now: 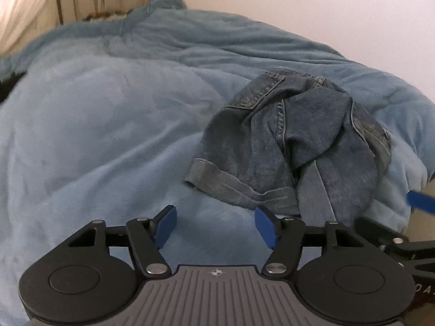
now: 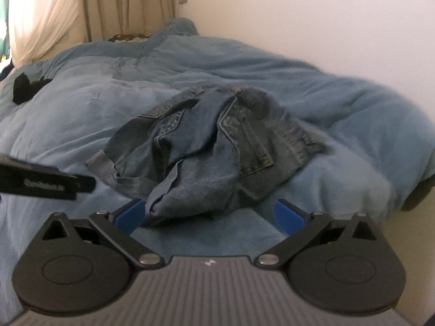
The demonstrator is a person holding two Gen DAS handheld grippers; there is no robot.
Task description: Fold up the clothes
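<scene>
While both grippers hang over the bed, the jeans (image 1: 293, 146) lie in a crumpled heap on the blue blanket (image 1: 95, 125), toward the wall side of it. From the left wrist view, the heap sits ahead and to the right, a rolled cuff (image 1: 214, 176) at its near left edge and a back pocket showing near the top. The left gripper (image 1: 214, 226) has its blue pads parted with only blanket between them; its right pad (image 1: 265, 226) lies just beside the near hem of the jeans, and whether it touches the cloth I cannot tell. At the right edge of that view a blue pad and black linkage of the right gripper (image 1: 418, 202) come in beside the heap.

From the right wrist view, the jeans (image 2: 206, 149) sit straight ahead, a stitched pocket (image 2: 252, 146) facing up on the right half. The right gripper (image 2: 209, 213) is spread wide, and the nearest fold of denim hangs between its 2 pads without being pinched. A black part of the left gripper (image 2: 49, 183) juts in from the left, near the cuff. A small dark item (image 2: 24, 88) lies far left on the blanket, too blurred to name. Curtains (image 2: 54, 13) hang behind the bed, and a pale wall (image 2: 312, 21) runs along its right side
</scene>
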